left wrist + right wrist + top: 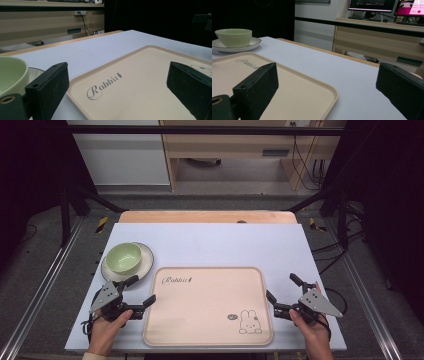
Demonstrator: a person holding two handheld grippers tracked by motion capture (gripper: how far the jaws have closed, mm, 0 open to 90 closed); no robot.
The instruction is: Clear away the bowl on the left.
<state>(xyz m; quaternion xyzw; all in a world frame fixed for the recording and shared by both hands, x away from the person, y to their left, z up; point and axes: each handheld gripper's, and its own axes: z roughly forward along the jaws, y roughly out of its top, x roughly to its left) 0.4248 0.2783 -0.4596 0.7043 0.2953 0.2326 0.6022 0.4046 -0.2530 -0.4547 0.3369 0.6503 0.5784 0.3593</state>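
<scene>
High view gives us the whole white table (210, 240), and we read it from nine o'clock across to three. At about ten o'clock on the board sits a green bowl (123, 257) resting on a white plate (145, 262), both upright and just beyond the tray's far left corner. Below them, near eight o'clock, our left hand (106, 331) grips the left gripper (134, 291), whose jaws stand wide apart with nothing between them; one jaw reaches toward the plate, the other lies at the tray's left rim. At the centre, toward six o'clock, lies the beige tray (205, 320), flat and bare, with the word "Rabbit" printed near its eleven o'clock corner and a small rabbit drawing (250, 322) near its five o'clock corner. At four o'clock our right hand (312, 332) holds the right gripper (282, 287), its jaws likewise spread wide and holding nothing, just beside the tray's right rim. Left gripper view shows us the bowl at the left edge and the tray's lettering between the open jaws.
</scene>
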